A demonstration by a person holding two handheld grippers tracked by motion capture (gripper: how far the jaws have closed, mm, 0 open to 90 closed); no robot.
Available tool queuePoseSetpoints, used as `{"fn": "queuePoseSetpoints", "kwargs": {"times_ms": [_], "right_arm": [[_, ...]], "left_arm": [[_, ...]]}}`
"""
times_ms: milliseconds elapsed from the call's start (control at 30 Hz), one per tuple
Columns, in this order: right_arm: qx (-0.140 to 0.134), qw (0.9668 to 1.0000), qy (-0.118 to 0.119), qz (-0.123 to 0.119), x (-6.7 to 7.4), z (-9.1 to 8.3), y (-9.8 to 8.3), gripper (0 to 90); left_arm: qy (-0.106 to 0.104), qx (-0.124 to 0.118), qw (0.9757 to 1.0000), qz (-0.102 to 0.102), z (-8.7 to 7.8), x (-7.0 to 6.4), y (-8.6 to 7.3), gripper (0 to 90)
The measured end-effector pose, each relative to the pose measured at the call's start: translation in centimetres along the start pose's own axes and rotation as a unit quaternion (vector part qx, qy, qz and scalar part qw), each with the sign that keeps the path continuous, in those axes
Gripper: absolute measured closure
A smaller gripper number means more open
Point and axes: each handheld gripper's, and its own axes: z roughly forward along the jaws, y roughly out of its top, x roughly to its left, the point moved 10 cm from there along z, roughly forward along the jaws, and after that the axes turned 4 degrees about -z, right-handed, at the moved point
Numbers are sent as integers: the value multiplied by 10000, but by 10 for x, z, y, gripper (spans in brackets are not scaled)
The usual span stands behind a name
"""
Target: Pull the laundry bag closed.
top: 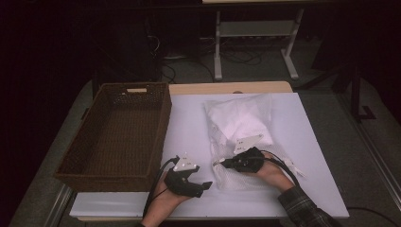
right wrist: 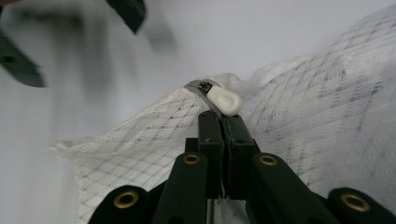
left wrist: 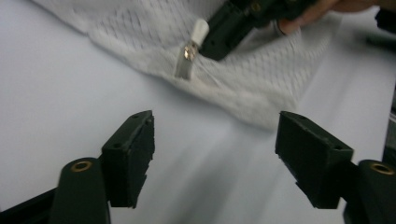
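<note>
- Hands come in from the near edge of the counter [top: 302, 142], each wrapped round a black tool with a grey three-cornered plate on top.
- Right tongs [top: 218, 163] lie low over the near part of the mesh bag [top: 241, 127], pointing toward the person's left; a plaid sleeve [top: 302, 208] covers that forearm.
- In the right gripper view its jaws are pressed together on the bag's zip strip, just behind the white zipper pull [right wrist: 225, 101].
- Left tongs [top: 206, 185] sit just beside the bag's near left corner, tips aimed at it; the jaws stand well apart with nothing between them, bare counter showing in the gap.
- Bag is white, soft and rumpled, woven in a fine diamond net, with a paler folded bundle inside its far half; it lies on the smooth white counter surface.
- Wicker basket [top: 118, 137], dark brown, rectangular and deep, stands to the left of the bag.
</note>
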Motion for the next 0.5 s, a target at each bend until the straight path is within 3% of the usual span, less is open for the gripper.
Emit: {"fn": "queuePoseSetpoints", "kwargs": {"times_ms": [233,367,500], "right_arm": [[-276,9996,48,-8,1,-11,7,877],[-341,9994,65,-24,1,-15,6,877],[-396,9992,72,11,0,-17,7,877]], "left_arm": [[-65,-129,9998,-124,22,10,25,442],[-103,-90,9999,-92,30,16,29,539],[-208,-53,9998,-8,34,17,30,580]]}}
